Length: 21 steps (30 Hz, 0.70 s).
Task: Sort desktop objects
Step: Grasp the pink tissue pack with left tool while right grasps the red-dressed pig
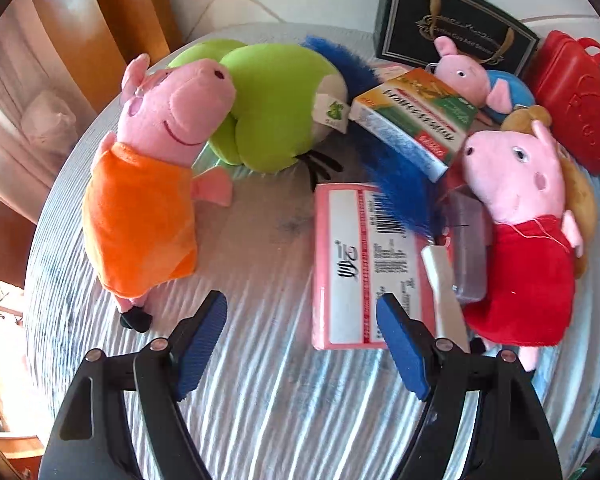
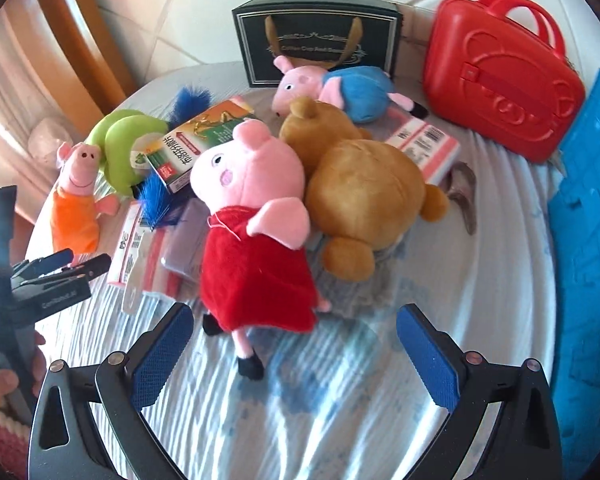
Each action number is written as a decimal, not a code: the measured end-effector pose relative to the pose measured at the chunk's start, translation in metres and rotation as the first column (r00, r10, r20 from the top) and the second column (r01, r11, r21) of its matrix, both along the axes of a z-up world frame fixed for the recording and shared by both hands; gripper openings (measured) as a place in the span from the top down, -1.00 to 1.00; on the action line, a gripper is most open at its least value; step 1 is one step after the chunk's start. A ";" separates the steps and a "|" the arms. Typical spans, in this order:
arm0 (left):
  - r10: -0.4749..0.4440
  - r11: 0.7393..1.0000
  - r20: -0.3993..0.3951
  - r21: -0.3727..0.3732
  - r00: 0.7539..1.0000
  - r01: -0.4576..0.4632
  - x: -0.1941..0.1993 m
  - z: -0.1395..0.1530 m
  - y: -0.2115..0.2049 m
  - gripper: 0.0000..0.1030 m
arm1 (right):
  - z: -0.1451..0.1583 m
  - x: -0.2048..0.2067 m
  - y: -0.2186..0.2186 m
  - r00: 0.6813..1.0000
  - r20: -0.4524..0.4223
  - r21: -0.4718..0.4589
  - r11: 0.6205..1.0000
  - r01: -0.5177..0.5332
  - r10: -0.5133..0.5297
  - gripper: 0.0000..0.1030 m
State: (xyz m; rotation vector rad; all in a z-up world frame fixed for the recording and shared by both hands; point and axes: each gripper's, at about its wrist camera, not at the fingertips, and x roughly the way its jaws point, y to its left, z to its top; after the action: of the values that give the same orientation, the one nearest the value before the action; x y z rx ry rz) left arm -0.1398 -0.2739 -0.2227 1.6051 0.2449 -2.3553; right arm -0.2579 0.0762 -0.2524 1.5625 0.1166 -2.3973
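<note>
A round table with a striped cloth (image 1: 260,400) holds a pile of toys and boxes. My left gripper (image 1: 302,316) is open and empty, just short of a pink packet (image 1: 352,264). An orange-dressed pig plush (image 1: 140,208) lies left of it, a green plush (image 1: 276,108) behind. My right gripper (image 2: 294,336) is open and empty, its jaws either side of the legs of a red-dressed pig plush (image 2: 256,240), which also shows in the left wrist view (image 1: 520,216). A brown bear plush (image 2: 360,192) lies against that pig. The left gripper's body (image 2: 56,276) shows at the left.
At the back stand a black gift box (image 2: 316,40), a red toy case (image 2: 504,84) and a blue-dressed pig plush (image 2: 340,88). A medicine box (image 1: 416,120) leans on blue feathers (image 1: 400,192). A blue tray (image 2: 588,208) lies at the right edge. A wooden chair (image 1: 112,12) stands behind.
</note>
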 end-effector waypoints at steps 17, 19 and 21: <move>-0.137 0.989 0.036 0.055 0.990 0.135 -0.064 -0.044 0.038 -0.76 | -0.069 -0.070 -0.049 0.986 0.126 0.020 0.994 -0.110 0.107 -0.99; -0.127 0.991 0.042 0.043 0.991 0.125 -0.054 -0.043 0.032 -0.76 | -0.076 -0.076 -0.054 0.985 0.140 0.007 0.994 -0.106 0.104 -0.99; -0.108 0.993 0.044 0.048 0.993 0.106 -0.045 -0.043 0.025 -0.75 | -0.082 -0.079 -0.057 0.984 0.147 0.008 0.994 -0.105 0.103 -0.99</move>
State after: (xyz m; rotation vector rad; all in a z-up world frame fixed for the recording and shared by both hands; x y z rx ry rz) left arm -0.1847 -0.2488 -0.2655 1.7328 0.2091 -2.4033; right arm -0.3366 0.0188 -0.3348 1.6892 0.1829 -2.2001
